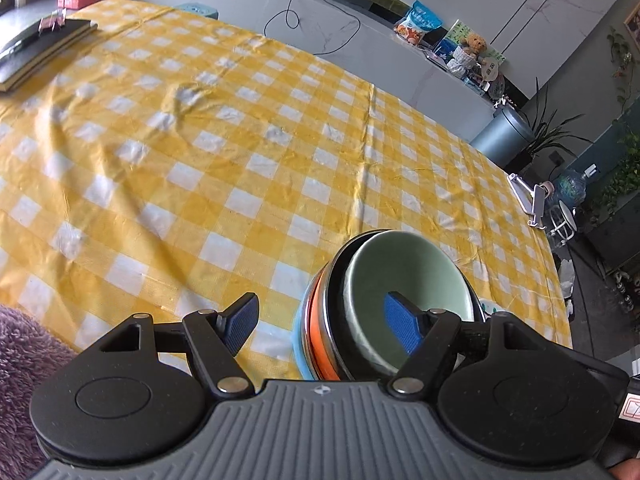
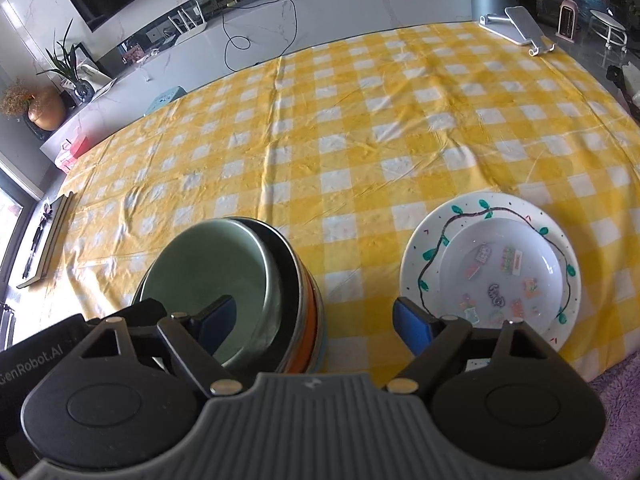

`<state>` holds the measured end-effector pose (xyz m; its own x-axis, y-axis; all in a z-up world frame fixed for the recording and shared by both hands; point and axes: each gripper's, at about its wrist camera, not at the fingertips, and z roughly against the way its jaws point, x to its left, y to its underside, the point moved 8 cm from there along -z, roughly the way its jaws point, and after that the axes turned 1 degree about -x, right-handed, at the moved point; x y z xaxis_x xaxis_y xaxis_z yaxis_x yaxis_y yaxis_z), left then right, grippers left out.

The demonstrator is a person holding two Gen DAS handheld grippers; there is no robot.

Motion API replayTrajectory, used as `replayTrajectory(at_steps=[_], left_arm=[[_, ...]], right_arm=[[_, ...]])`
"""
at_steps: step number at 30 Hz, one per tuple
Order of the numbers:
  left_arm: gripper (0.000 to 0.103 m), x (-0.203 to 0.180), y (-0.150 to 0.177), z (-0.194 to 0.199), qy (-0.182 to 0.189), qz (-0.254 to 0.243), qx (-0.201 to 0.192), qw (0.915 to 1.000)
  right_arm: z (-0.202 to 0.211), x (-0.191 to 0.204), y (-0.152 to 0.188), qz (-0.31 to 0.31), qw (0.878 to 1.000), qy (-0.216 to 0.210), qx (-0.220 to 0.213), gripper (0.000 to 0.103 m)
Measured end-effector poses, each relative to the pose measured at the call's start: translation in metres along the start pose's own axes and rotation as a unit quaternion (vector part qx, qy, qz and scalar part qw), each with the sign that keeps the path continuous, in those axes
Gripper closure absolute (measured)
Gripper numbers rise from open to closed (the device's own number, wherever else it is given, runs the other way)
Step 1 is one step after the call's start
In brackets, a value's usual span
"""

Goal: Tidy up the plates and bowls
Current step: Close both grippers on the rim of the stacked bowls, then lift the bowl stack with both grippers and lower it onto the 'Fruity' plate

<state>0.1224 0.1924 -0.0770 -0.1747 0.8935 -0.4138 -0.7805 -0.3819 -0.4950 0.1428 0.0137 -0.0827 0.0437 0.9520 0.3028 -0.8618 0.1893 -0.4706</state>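
Left gripper fingers spread wide, straddling bowl stack rim; right gripper likewise, gripping nothing. Plates beside on bench.

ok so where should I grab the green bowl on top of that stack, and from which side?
Probably the green bowl by its upright rim, from above, one finger inside and one outside. It sits nested in the stack, so its outer wall is mostly hidden and only the rim stands clear, most on the side away from the plates.
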Motion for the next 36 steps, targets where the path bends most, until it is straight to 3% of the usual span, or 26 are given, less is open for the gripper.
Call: replayTrajectory(at_steps=[9, 11, 16, 36], left_arm=[[0.027, 0.012, 0.003, -0.023, 0.039, 0.055, 0.038, 0.997], [0.029, 0.013, 0.003, -0.025, 0.046, 0.063, 0.042, 0.9961], [0.044, 0.012, 0.002, -0.026, 0.057, 0.069, 0.05, 0.9947], [0.049, 0.004, 0.008, -0.023, 0.041, 0.057, 0.057, 0.9959]], right_arm=[[-0.022, 0.0, 0.003, -0.049, 0.998, -0.04, 0.031, 0.035], [-0.025, -0.001, 0.004, -0.062, 0.996, -0.052, 0.038, 0.043], [-0.029, -0.005, 0.006, -0.089, 0.992, -0.075, 0.046, 0.054], [-0.025, -0.011, 0.013, -0.119, 0.986, -0.09, 0.068, 0.056]])
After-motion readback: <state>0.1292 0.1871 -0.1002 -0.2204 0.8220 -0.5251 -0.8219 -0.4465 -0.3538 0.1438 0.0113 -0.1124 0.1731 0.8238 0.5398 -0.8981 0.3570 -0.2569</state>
